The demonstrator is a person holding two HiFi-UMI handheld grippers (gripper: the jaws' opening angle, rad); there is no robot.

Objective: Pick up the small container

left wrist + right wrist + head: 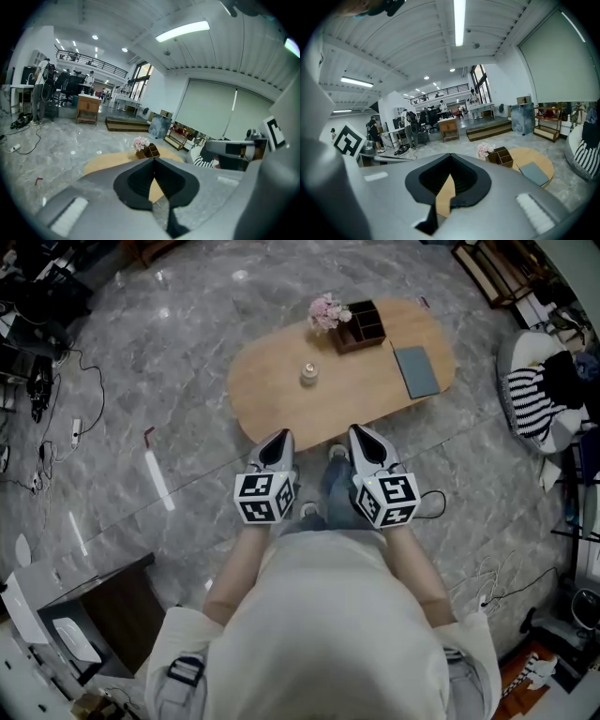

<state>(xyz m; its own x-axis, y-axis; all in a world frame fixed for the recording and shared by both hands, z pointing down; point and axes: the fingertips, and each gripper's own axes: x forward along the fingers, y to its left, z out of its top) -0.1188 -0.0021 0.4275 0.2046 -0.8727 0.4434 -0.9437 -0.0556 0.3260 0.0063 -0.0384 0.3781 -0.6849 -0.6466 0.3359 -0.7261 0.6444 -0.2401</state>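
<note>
The small container (308,372) is a clear little jar standing near the middle of the oval wooden table (281,399). Both grippers hover side by side over the floor just short of the table's near edge, jaws pointing at it. My left gripper (281,436) is shut and holds nothing; in its own view the jaws (153,160) meet at the tip. My right gripper (361,431) is shut and empty too, its tip (450,157) closed in the right gripper view. The jar is hidden behind the jaws in both gripper views.
On the table's far side stand pink flowers (328,311), a wooden organizer (361,326) and a grey-blue notebook (416,370). Cables lie on the marble floor at the left. A dark cabinet (103,615) stands lower left, a striped cushion (534,399) at the right.
</note>
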